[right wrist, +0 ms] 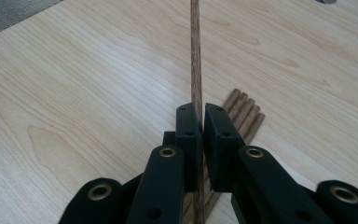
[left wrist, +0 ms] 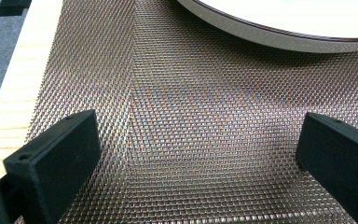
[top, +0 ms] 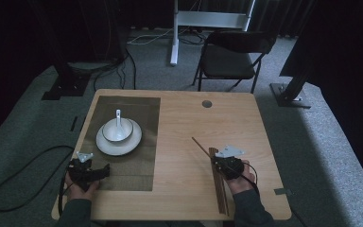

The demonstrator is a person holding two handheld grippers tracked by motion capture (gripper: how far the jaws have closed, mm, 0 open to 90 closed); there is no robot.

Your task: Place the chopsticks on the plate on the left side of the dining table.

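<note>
High view looks down on the table (top: pixel 179 142); gripper views skim its surface close.

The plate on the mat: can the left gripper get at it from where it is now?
Probably yes. The left gripper has its jaws wide open and empty over the mat, and the plate rim lies just ahead with nothing between. The right gripper is far off, holding a chopstick.

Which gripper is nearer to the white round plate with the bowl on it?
Left. The left gripper sits open over the woven placemat, just below the white round plate. The right gripper, shut on a brown wooden chopstick, is well off across the bare wooden table.
</note>
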